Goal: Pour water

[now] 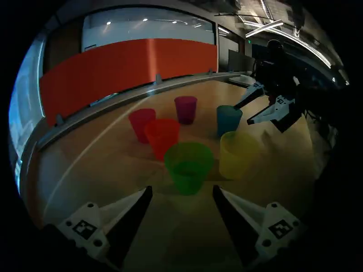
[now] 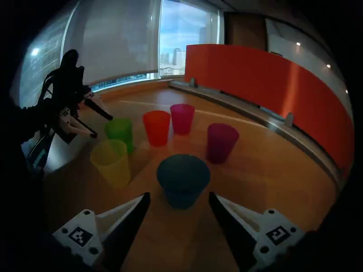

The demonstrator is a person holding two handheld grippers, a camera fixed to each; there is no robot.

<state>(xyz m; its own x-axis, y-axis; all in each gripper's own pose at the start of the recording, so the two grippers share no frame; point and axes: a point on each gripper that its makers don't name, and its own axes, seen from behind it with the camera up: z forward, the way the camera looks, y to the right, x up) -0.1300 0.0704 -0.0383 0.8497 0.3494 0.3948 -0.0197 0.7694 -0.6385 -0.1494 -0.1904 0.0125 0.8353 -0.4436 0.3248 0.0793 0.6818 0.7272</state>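
Left tongs (image 1: 182,187) face green cup (image 1: 188,167); right tongs (image 2: 179,194), blue cup (image 2: 183,177).

Dim, backlit, fisheye-warped edges

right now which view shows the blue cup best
The right gripper view: the blue cup stands close and whole, just ahead of the open right gripper. The left gripper view shows it farther off and smaller, beyond the yellow cup.
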